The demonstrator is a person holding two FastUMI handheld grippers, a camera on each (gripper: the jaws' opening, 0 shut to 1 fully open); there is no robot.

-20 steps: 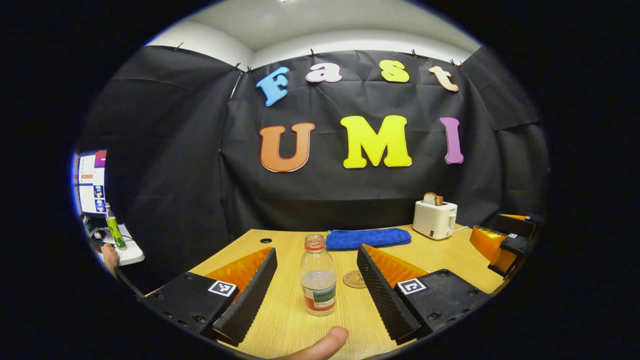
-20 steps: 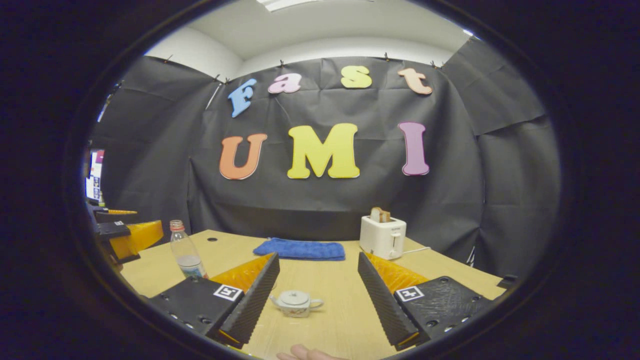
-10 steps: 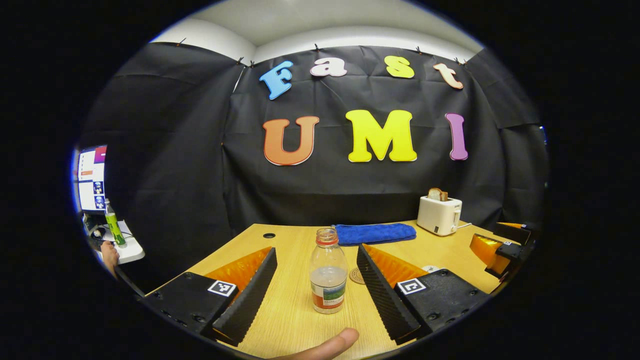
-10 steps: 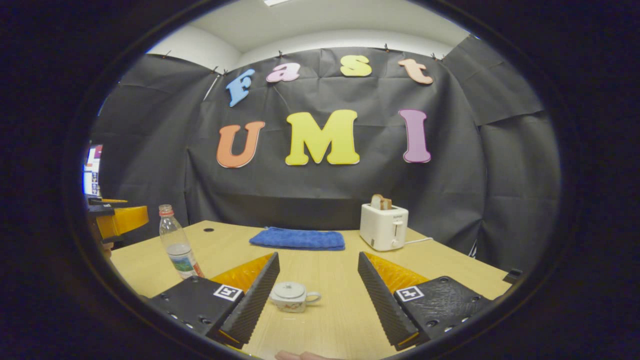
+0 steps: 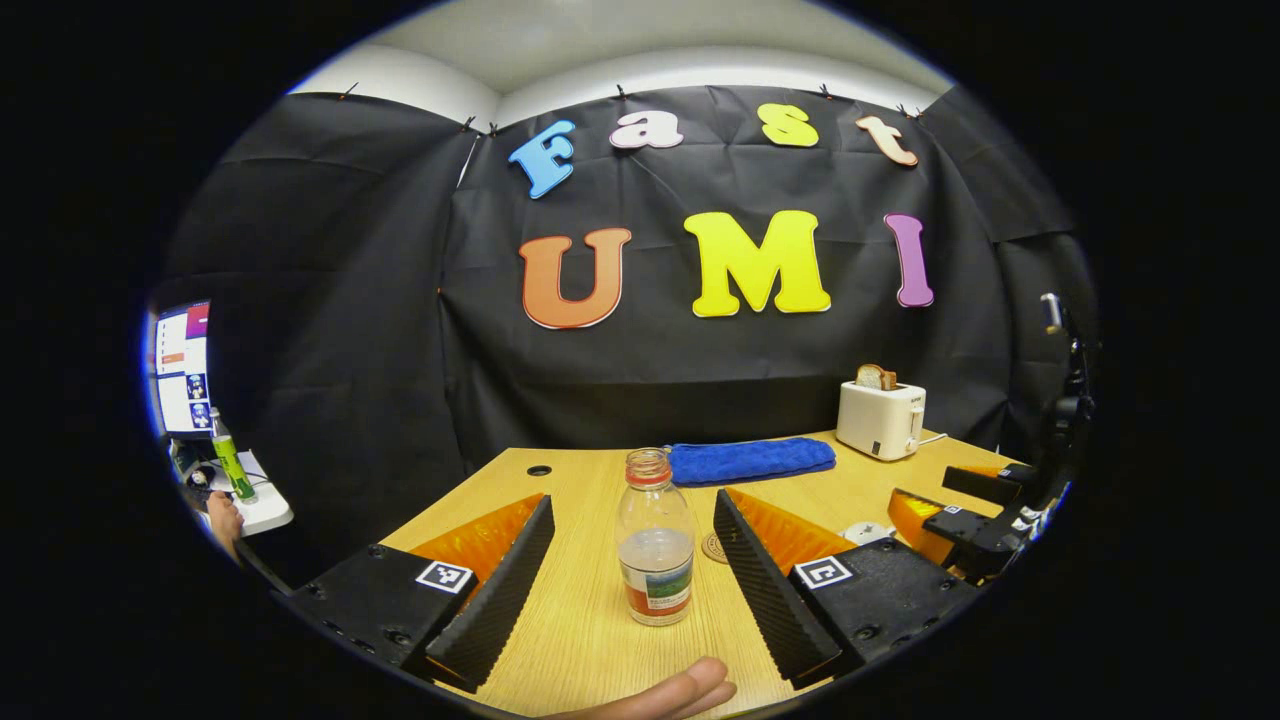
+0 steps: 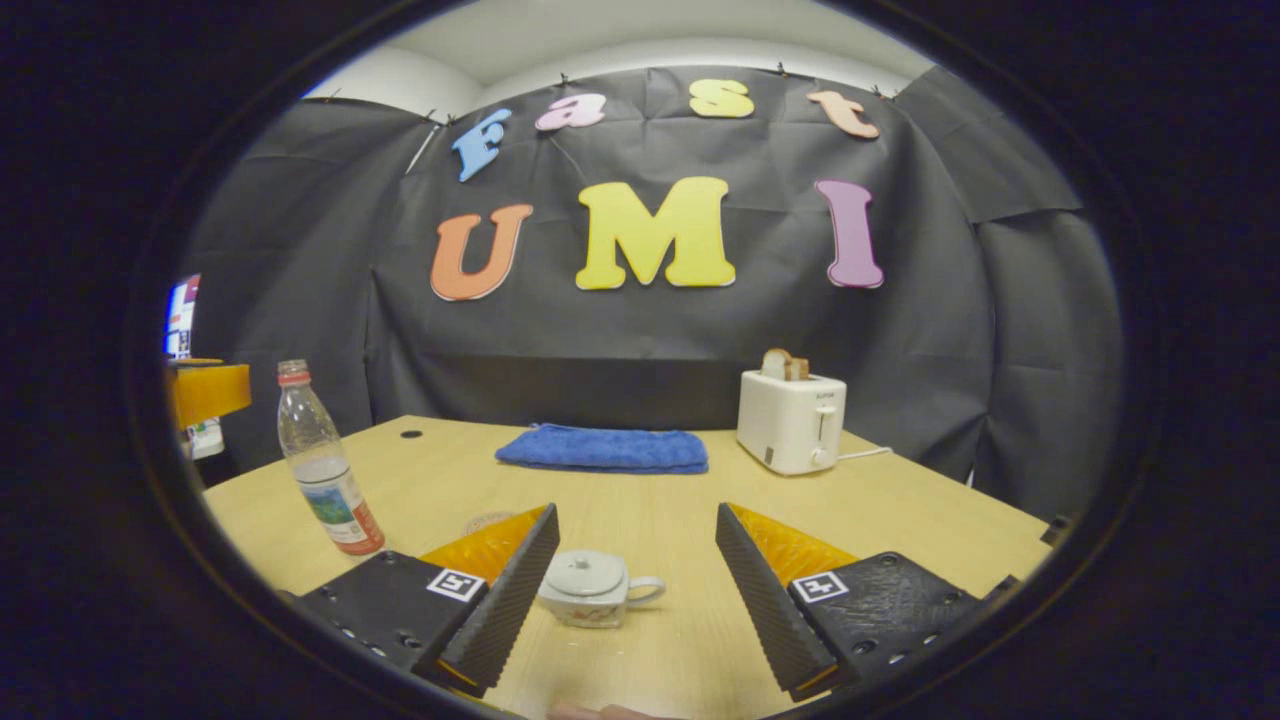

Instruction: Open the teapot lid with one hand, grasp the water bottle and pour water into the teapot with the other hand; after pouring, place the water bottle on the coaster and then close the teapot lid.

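On the pale wooden worktop [image 5: 580, 640] the clear plastic water bottle [image 5: 655, 540] with its red cap stands upright between the left gripper [image 5: 635, 570] jaws — wide apart, not touching it. The right gripper [image 6: 635, 575] jaws, also apart, flank the small white lidded teapot [image 6: 592, 588]; the round coaster [image 5: 712, 547] lies just behind the bottle.

Left gripper [image 5: 634, 575]: ridged wedge fingers [image 5: 500, 590] on screwed housings, each bearing a square coded marker [image 5: 444, 576] beside its finger.
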